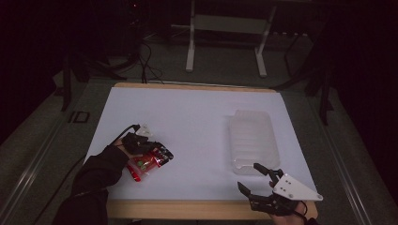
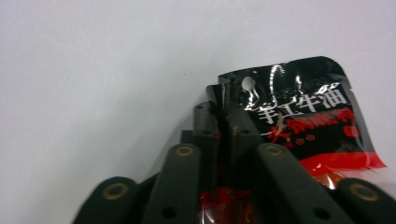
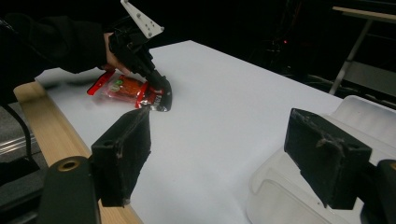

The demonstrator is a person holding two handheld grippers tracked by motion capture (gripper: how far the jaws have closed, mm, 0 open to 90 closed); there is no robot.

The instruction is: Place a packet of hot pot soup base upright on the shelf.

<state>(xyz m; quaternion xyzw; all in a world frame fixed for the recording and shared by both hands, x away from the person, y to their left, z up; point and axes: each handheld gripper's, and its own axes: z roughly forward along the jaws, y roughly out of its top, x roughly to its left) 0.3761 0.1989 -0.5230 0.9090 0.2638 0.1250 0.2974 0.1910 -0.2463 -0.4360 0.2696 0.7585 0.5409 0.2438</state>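
Note:
A red and black snack packet (image 1: pixel 149 161) lies flat on the white table (image 1: pixel 187 117) at the front left. My left gripper (image 1: pixel 155 149) reaches down onto it from the left and is shut on its black end. In the left gripper view the two jaws meet at the packet's (image 2: pixel 308 126) corner, so the left gripper (image 2: pixel 223 112) pinches the foil edge. The right gripper view also catches the packet (image 3: pixel 126 88) with the left gripper (image 3: pixel 161 88) on it. My right gripper (image 1: pixel 248 175) stands open near the front right edge, with nothing between its jaws (image 3: pixel 224 140).
A clear plastic tray (image 1: pixel 253 140) sits upside up at the right of the table, just beyond my right gripper, and its rim (image 3: pixel 364 121) is close to the right jaw. A wooden strip (image 1: pixel 187 208) runs along the table's front edge. Metal stand legs (image 1: pixel 190 47) rise behind the table.

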